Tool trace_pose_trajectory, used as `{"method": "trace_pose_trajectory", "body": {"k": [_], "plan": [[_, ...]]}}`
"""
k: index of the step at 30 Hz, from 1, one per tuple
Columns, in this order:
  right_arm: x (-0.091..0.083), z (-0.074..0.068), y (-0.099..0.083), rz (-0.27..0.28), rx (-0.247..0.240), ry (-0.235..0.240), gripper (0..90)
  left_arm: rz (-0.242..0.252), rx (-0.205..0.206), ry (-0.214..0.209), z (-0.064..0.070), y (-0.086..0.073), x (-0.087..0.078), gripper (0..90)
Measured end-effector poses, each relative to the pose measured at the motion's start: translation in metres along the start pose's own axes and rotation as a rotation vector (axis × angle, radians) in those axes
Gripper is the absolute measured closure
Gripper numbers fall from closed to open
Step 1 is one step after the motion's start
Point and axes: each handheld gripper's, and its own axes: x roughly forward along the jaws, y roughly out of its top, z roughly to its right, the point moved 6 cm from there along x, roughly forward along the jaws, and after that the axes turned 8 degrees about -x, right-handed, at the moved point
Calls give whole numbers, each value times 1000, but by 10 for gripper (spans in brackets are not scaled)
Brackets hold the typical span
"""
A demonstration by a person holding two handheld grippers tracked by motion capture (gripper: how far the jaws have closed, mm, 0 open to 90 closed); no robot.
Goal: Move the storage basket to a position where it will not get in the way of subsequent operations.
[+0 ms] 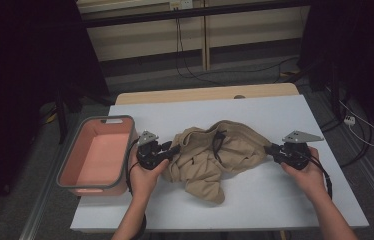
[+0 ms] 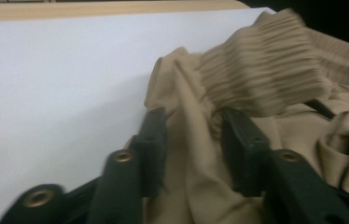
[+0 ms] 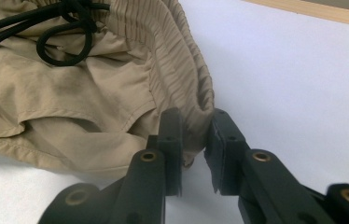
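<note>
White table (image 1: 285,195): your left gripper (image 1: 171,150) and right gripper (image 1: 271,148) each pinch the tan drawstring shorts (image 1: 215,155), jaws narrowly parted around fabric. Shorts crumpled; spreading and folding remain, pink bin (image 1: 70,170) empty.

1. I work in what looks like a lab or recording room, not a home: dark curtains close it in on the left and the right.
2. My tabletop (image 1: 255,107) is a plain white sheet over a wooden board, standing on a grey floor.
3. Loose cables (image 1: 187,60) hang down the pale panelled wall behind and trail over the floor.
4. A power strip (image 1: 349,120) lies on the floor at the right.
</note>
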Motion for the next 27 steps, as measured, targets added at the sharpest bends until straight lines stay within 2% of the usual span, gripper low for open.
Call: {"method": "trace_pose_trajectory", "body": {"k": [2,4,6,11,16,20,23,25,27], "plan": [[1,-1,1,3,-4,-2,764,10,23,14,1,3,-5,466],[1,-1,2,6,-6,-3,761,24,24,15,4,4,-8,385],[1,-2,3,9,-8,0,761,18,49,17,7,4,-10,324],[0,-4,5,15,-5,-1,761,-11,142,24,17,0,-15,249],[-1,-8,5,17,-5,6,755,-37,170,29,20,-6,-13,235],[-2,-9,6,20,-5,8,751,-53,174,61,14,-9,-4,243],[-2,-10,6,21,-5,7,729,-53,193,84,9,-10,2,314],[-2,-11,7,25,-5,9,717,-62,232,119,6,-10,4,357],[-2,-11,7,22,-8,6,673,-59,223,134,1,-8,3,427]]}}
